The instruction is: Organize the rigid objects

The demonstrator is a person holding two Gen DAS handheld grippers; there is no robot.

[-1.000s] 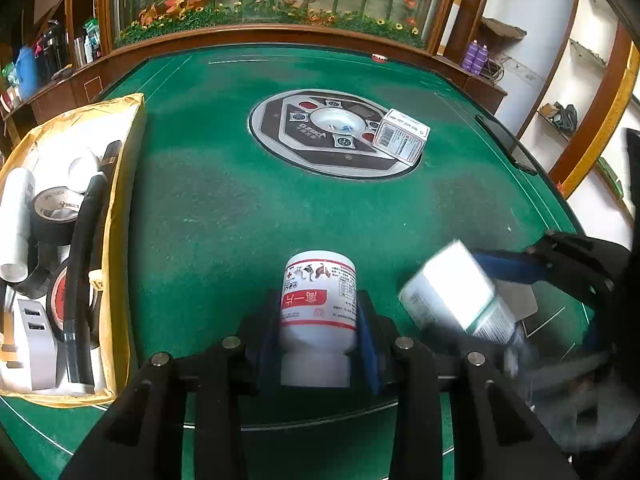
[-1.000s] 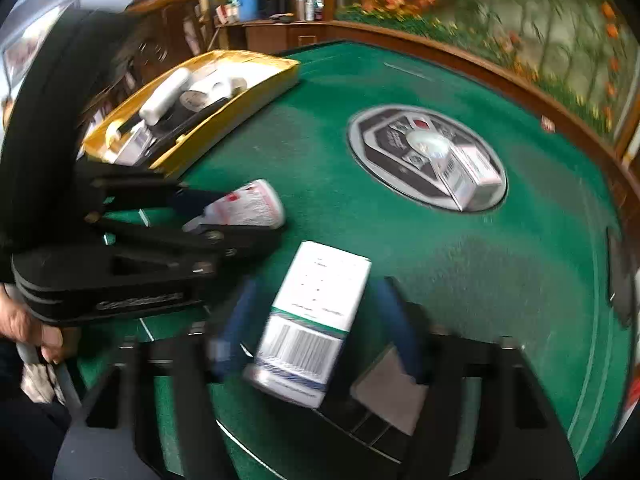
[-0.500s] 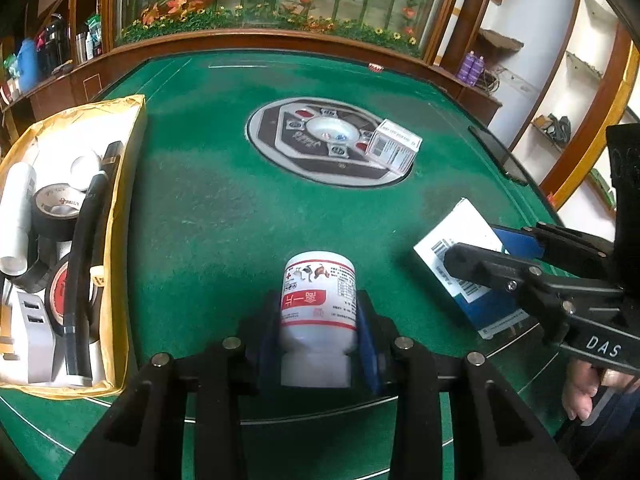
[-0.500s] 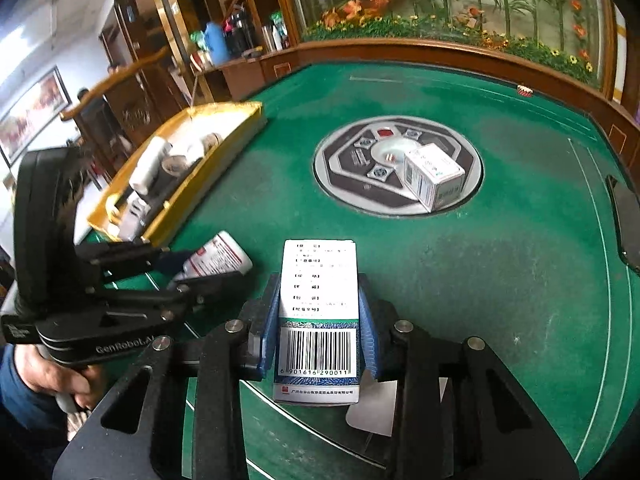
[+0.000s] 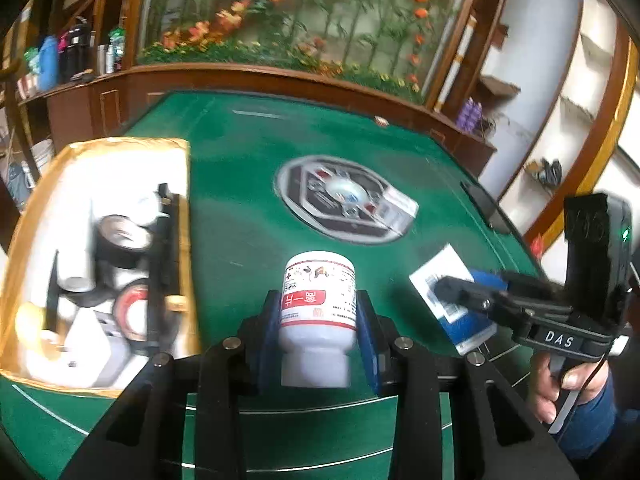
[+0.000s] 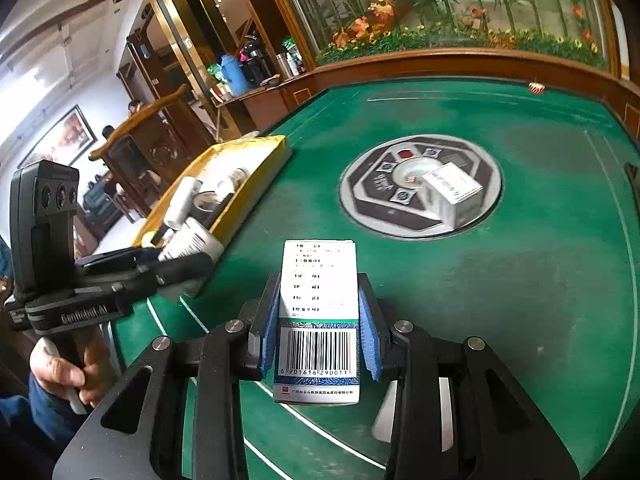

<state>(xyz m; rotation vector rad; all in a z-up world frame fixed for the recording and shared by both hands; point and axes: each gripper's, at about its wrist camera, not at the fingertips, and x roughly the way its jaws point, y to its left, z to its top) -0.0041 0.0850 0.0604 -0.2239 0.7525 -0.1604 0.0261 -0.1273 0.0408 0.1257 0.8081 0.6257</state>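
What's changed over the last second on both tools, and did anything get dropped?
Nothing dropped. The left tool has carried the white bottle leftward toward the yellow tray, now near its edge. The right tool, whose barcode box sat skewed and blurred a second ago, now holds it straight between the pads. The small box on the centre disc stayed put.

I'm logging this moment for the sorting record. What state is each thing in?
Left gripper: shut on white bottle.
White bottle: held, lying along the fingers.
Right gripper: shut on barcode box.
Barcode box: held.
Small box: resting on the table's centre disc.
Yellow tray: holds several items.
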